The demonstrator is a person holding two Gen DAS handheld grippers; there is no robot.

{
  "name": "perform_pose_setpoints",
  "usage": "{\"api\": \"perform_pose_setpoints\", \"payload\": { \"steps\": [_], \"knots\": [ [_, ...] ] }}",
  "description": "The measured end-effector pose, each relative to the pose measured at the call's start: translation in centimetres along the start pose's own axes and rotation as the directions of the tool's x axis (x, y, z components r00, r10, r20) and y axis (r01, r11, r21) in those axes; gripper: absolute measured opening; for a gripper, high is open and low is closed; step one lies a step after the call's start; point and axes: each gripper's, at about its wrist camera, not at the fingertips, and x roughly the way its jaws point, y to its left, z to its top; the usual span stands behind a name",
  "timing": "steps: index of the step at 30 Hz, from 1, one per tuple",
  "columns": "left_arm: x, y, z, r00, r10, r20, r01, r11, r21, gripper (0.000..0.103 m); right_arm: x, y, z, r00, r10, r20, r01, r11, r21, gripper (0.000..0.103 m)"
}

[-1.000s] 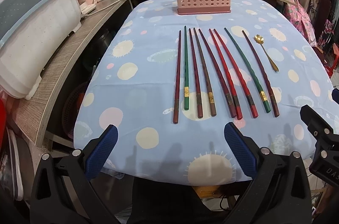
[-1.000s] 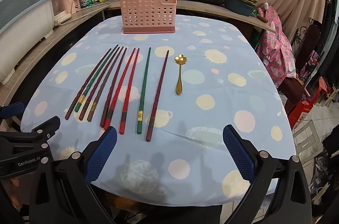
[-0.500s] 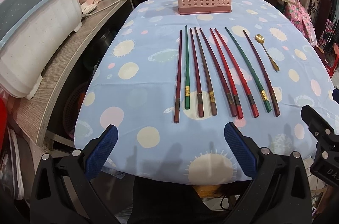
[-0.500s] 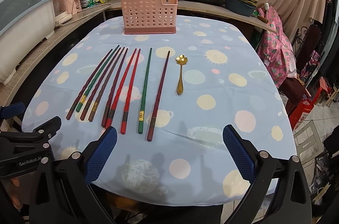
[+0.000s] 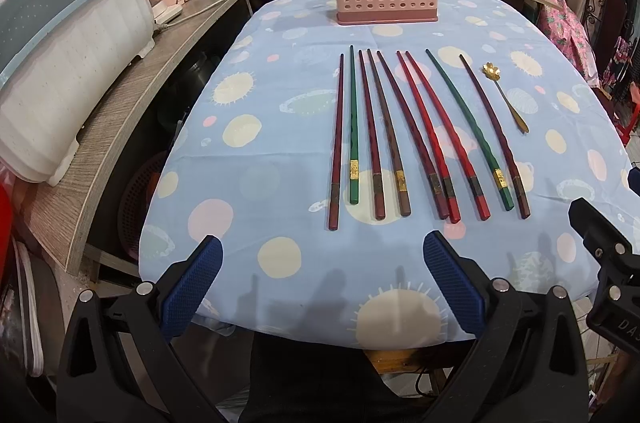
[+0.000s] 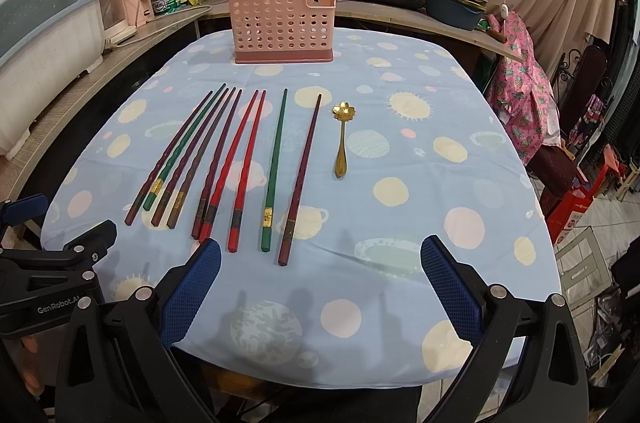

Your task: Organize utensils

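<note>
**Nothing sorted yet: every utensil is lying on the table**

You are holding both tools at the near edge of the table, and neither is carrying anything. Your left gripper is standing wide open, blue pads well apart over the cloth. Your right gripper is gaping the same way, its left pad just beside the thick ends of the red sticks.

Nine chopsticks are lying side by side in a row, tips pointing far, thick ends near you. The gold spoon is resting just right of that row, apart from it, bowl end far. The pink holder is standing upright at the far side of the blue tablecloth, and nothing is showing above its rim, so the whole job seems to be waiting.

Nothing is blocking the path between row and holder. Pots, bottles and a white bin are sitting on the counter beyond and to the left, clear of your reach.
</note>
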Motion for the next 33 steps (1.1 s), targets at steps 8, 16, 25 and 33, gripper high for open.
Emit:
{"api": "perform_pose_setpoints", "payload": {
  "steps": [8,16,25,33],
  "knots": [
    [0.1,0.1,-0.1,1.0,0.0,0.0,0.0,1.0,0.0,0.096,0.0,0.0,0.0,1.0,-0.001,0.0,0.001,1.0,0.0,0.096],
    [0.1,0.1,-0.1,1.0,0.0,-0.001,0.0,1.0,0.0,0.096,0.0,0.0,0.0,1.0,-0.001,-0.001,0.001,1.0,0.002,0.096],
    [0.3,0.1,0.0,1.0,-0.005,-0.007,0.005,1.0,-0.005,0.096,0.1,0.0,-0.1,1.0,0.0,-0.002,0.0,1.0,0.004,0.096],
    [2.1,2.1,0.6,0.999,-0.005,-0.049,0.001,0.996,-0.088,0.096,1.0,-0.6,-0.1,1.0,0.0,-0.021,0.0,1.0,0.03,0.096]
  ]
}}
